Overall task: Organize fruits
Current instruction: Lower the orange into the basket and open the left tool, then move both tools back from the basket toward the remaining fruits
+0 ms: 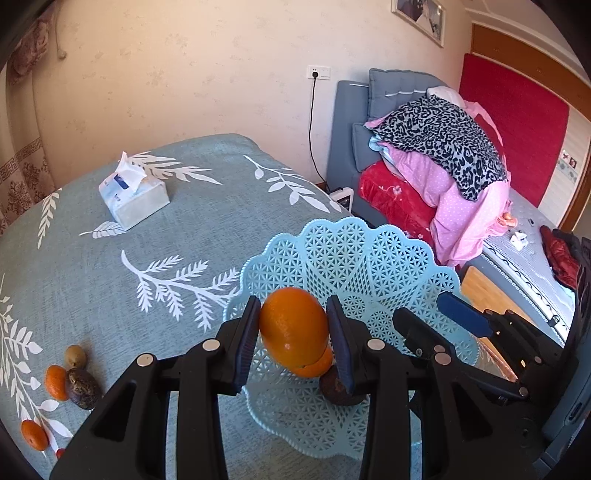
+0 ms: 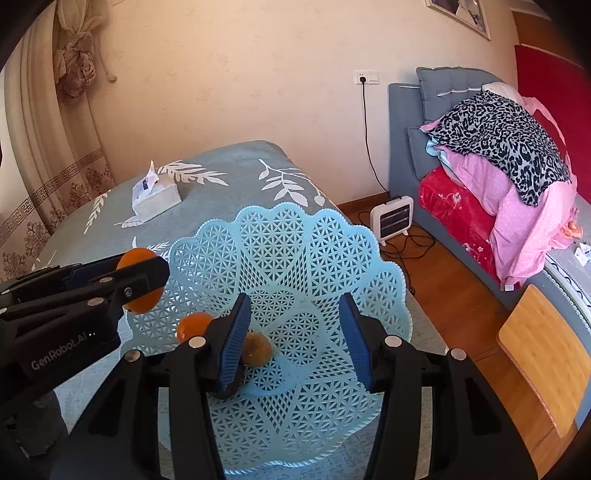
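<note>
over the blue basket (image 2: 314, 240), left gripper (image 1: 293, 328) (marked "genrobot.ai") clamps an orange (image 1: 293, 326); right gripper (image 2: 295, 332) jaws parted, empty.

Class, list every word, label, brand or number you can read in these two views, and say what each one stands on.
"GenRobot.AI": white lettering on the black body of the left gripper, in the right wrist view.
Tissue pack: blue printing on its wrapper, too blurred to read.
Framed picture on the wall: no legible text.
Wall socket: no readable marking.
Nothing else legible.

Basket (image 2: 295, 236) on table (image 2: 229, 184), kiwi (image 2: 256, 349) inside, tissue box (image 2: 155, 199) behind
</note>
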`<action>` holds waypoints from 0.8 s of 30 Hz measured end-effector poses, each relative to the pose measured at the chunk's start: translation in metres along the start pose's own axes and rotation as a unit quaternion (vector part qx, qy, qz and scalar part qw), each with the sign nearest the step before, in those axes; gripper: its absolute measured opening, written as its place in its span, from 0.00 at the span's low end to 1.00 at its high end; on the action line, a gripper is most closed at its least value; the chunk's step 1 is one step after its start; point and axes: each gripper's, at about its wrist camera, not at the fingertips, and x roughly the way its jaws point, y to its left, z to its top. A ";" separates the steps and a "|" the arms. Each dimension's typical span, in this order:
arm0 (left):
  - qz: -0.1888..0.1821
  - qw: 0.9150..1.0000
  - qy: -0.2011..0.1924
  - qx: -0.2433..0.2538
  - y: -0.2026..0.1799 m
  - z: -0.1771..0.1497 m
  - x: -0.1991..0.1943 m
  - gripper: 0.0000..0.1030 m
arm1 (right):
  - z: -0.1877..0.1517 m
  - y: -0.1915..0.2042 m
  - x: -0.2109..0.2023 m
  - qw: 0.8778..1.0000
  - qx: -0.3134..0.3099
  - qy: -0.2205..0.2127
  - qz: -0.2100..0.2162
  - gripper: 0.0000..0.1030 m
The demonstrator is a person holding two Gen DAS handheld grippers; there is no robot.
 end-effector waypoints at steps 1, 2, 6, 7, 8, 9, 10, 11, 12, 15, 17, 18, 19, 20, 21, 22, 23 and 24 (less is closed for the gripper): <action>-0.001 1.000 0.000 0.000 0.000 0.000 0.001 0.36 | 0.000 -0.001 0.001 1.000 0.001 0.000 -0.001 0.50; -0.003 1.000 0.001 -0.001 0.000 0.000 0.001 0.37 | 0.000 -0.001 0.001 1.000 0.002 0.001 -0.002 0.51; 0.007 1.000 -0.008 -0.012 0.005 -0.001 -0.002 0.59 | 0.000 -0.002 0.001 1.000 0.004 -0.002 -0.003 0.55; 0.009 1.000 -0.012 -0.015 0.008 0.000 -0.003 0.59 | 0.000 -0.002 0.000 1.000 0.004 -0.002 -0.003 0.55; 0.010 1.000 -0.013 -0.019 0.010 0.000 -0.004 0.60 | 0.000 -0.002 0.000 1.000 0.003 -0.003 -0.003 0.55; 0.011 1.000 -0.014 -0.023 0.013 0.001 -0.006 0.60 | 0.000 -0.002 0.000 1.000 0.003 -0.003 -0.002 0.55; 0.013 0.999 -0.015 -0.026 0.016 0.001 -0.007 0.60 | 0.000 -0.001 0.000 1.000 0.003 -0.003 -0.002 0.55; 0.015 0.999 -0.017 -0.029 0.018 0.001 -0.009 0.60 | 0.000 -0.002 0.000 1.000 0.003 -0.003 -0.003 0.55; 0.018 0.999 -0.019 -0.031 0.021 0.001 -0.011 0.60 | 0.000 -0.002 0.000 1.000 0.003 -0.003 -0.002 0.55; 0.030 0.998 -0.029 -0.037 0.029 0.000 -0.018 0.62 | 0.001 -0.002 -0.001 1.000 0.005 -0.006 -0.001 0.55; 0.037 0.998 -0.033 -0.040 0.035 -0.001 -0.023 0.64 | 0.001 -0.001 -0.002 1.000 0.006 -0.007 0.001 0.56; 0.040 0.998 -0.034 -0.043 0.038 -0.002 -0.025 0.64 | 0.001 -0.001 -0.003 1.000 0.006 -0.007 0.002 0.56; 0.042 0.997 -0.035 -0.046 0.041 -0.003 -0.027 0.65 | 0.002 0.000 -0.003 1.000 0.005 -0.008 0.002 0.56; 0.045 0.997 -0.036 -0.049 0.044 -0.003 -0.029 0.66 | 0.001 0.001 -0.004 1.000 0.004 -0.008 0.003 0.56; 0.047 0.997 -0.037 -0.053 0.048 -0.004 -0.031 0.66 | 0.001 0.002 -0.005 1.000 0.003 -0.009 0.005 0.56; 0.052 0.996 -0.038 -0.057 0.053 -0.005 -0.033 0.67 | 0.001 0.004 -0.005 1.000 0.002 -0.009 0.007 0.56; 0.055 0.996 -0.038 -0.061 0.056 -0.005 -0.034 0.69 | 0.001 0.005 -0.006 1.000 0.001 -0.010 0.010 0.56; 0.058 0.995 -0.038 -0.065 0.060 -0.006 -0.036 0.70 | 0.001 0.006 -0.007 1.000 0.000 -0.011 0.013 0.56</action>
